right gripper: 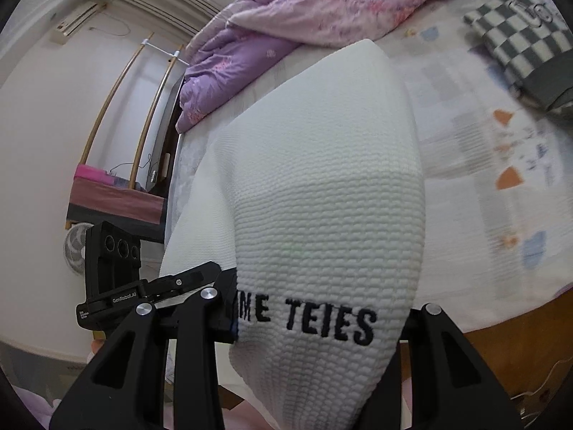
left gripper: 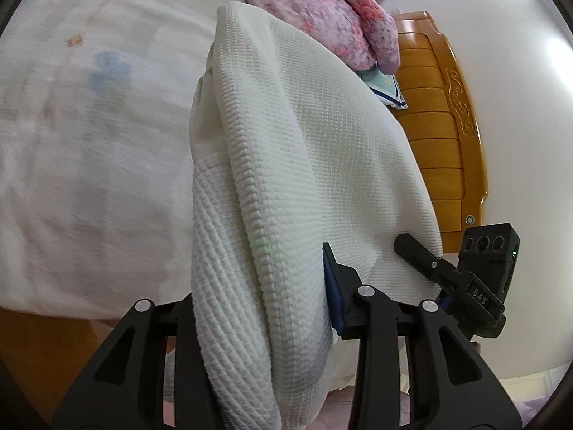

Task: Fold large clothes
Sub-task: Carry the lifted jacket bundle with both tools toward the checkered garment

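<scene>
**Desk:** What did the two wrist views show, and where did the garment sit against your tools?

**Operator:** One white waffle-knit garment [left gripper: 308,136], gathered between the fingers of both grippers and stretched away over the bed [left gripper: 89,125]. In my left wrist view the cloth bulged up through the left gripper [left gripper: 265,308], whose jaws were closed narrowly on a thick bunch of it, one blue pad [left gripper: 331,286] pressed into the fabric. The right gripper [left gripper: 462,279] appeared at that frame's right edge, at the cloth's far corner.

**Desk:** And the right side?

**Operator:** In my right wrist view the right gripper [right gripper: 322,326] likewise clamped the garment [right gripper: 322,179], which filled the gap between its fingers. Black stitched lettering [right gripper: 322,317] ran across the fold at the fingertips. The left gripper [right gripper: 150,286] showed at lower left, touching the same cloth.

**Desk:** The count?

**Operator:** Two grippers, one white garment. Beyond it on the bed I saw one pink-and-purple quilt [right gripper: 322,7] and one grey-and-white checked garment [right gripper: 519,43]. One wooden headboard [left gripper: 440,136] stood at the bed's end.
</scene>
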